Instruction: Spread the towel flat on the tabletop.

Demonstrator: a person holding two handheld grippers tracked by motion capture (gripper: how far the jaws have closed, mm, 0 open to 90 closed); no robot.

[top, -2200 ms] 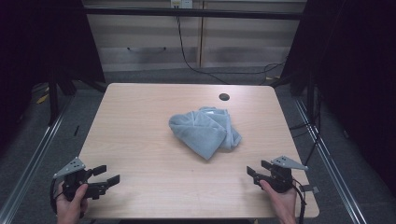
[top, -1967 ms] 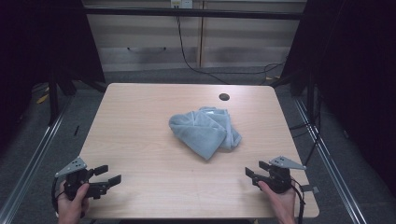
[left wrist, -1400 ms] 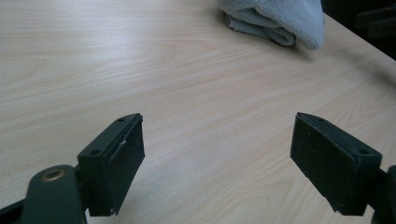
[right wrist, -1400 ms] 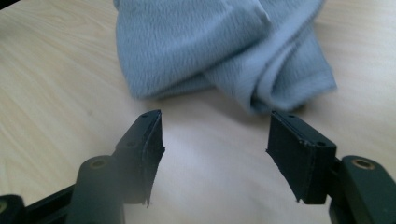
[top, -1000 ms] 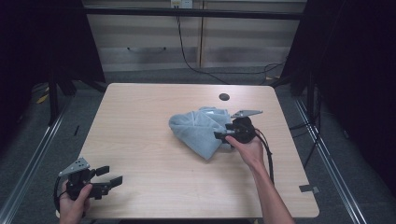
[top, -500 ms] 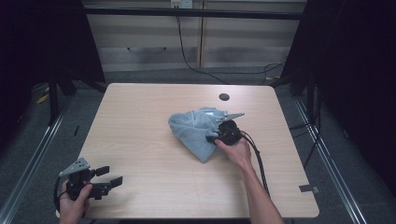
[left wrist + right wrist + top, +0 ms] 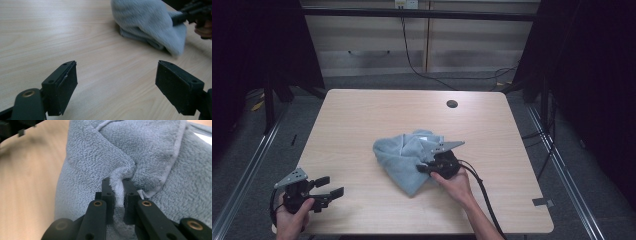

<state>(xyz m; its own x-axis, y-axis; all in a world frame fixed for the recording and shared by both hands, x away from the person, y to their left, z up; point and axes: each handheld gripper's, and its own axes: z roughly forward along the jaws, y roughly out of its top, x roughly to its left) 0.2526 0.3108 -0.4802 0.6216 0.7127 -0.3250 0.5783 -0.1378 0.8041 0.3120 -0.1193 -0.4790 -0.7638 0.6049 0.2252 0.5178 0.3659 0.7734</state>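
Item: crumpled grey-blue terry towel (image 7: 404, 157), heaped near the middle of the light wooden worktop (image 7: 362, 115), slightly toward its right edge. We see the right gripper (image 7: 424, 167) at the towel's near right side, its jaws having just been closing and now pinching a raised fold of the pile between the pads (image 7: 110, 192). The left gripper (image 7: 332, 187) hovers at the near left corner, well apart from the towel, jaws spread wide with nothing between them. Against the frame two seconds back, we find the right gripper gone from the near right corner to the towel; the left one unchanged.
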